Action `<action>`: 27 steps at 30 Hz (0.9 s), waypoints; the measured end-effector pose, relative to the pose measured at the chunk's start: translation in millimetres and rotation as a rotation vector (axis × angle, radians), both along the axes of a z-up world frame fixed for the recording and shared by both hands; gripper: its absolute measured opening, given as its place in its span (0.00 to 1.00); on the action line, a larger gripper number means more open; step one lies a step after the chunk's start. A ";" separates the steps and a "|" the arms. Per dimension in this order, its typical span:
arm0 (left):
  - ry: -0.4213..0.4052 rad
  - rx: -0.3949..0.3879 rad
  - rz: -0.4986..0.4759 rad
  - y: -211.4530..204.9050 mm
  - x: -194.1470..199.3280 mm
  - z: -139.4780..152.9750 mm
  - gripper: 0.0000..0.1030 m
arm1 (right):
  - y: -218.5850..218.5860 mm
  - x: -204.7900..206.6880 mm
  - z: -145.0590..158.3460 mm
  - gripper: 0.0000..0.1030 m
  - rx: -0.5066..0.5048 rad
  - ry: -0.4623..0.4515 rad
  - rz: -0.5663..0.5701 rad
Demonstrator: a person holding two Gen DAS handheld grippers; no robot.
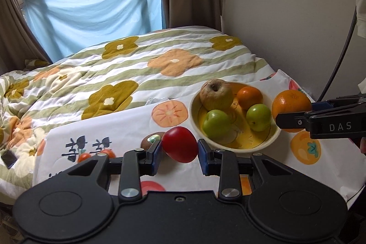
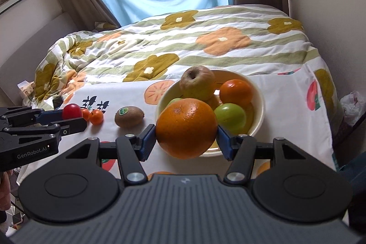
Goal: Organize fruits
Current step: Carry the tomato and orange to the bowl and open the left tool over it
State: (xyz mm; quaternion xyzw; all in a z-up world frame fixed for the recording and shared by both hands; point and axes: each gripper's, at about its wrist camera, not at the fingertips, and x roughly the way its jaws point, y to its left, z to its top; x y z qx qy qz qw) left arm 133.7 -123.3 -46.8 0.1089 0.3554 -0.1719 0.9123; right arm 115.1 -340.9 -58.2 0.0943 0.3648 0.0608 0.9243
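My left gripper [image 1: 179,149] is shut on a smooth red fruit [image 1: 179,144], held just above the printed cloth, left of the bowl. A cream and yellow bowl [image 1: 192,106] holds a brownish apple [image 1: 216,94], a small orange [image 1: 249,97] and two green apples [image 1: 216,124]. My right gripper [image 2: 186,136] is shut on a large orange [image 2: 186,128], raised in front of the bowl [image 2: 260,104]. A kiwi [image 2: 129,117] with a sticker lies on the cloth, left of the bowl. In the right wrist view the left gripper [image 2: 73,117] shows at the left with the red fruit [image 2: 72,111].
The white persimmon-print cloth [image 1: 128,129] lies over a bed with a flowered quilt [image 1: 137,65]. Two small orange shapes [image 2: 96,117] sit by the printed characters; fruit or print, I cannot tell. A phone [image 1: 8,159] lies on the quilt at left. A wall [image 1: 286,15] rises at right.
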 end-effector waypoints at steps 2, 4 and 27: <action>0.004 0.002 -0.020 -16.8 6.0 -3.6 0.36 | -16.1 3.8 1.1 0.70 -0.007 -0.004 -0.010; 0.005 0.004 -0.038 -31.4 12.9 -6.7 0.36 | -30.5 7.6 1.1 0.70 -0.008 -0.005 -0.020; 0.088 0.110 -0.134 -134.0 96.2 -60.4 0.44 | -105.9 54.2 -32.8 0.70 0.026 0.050 -0.065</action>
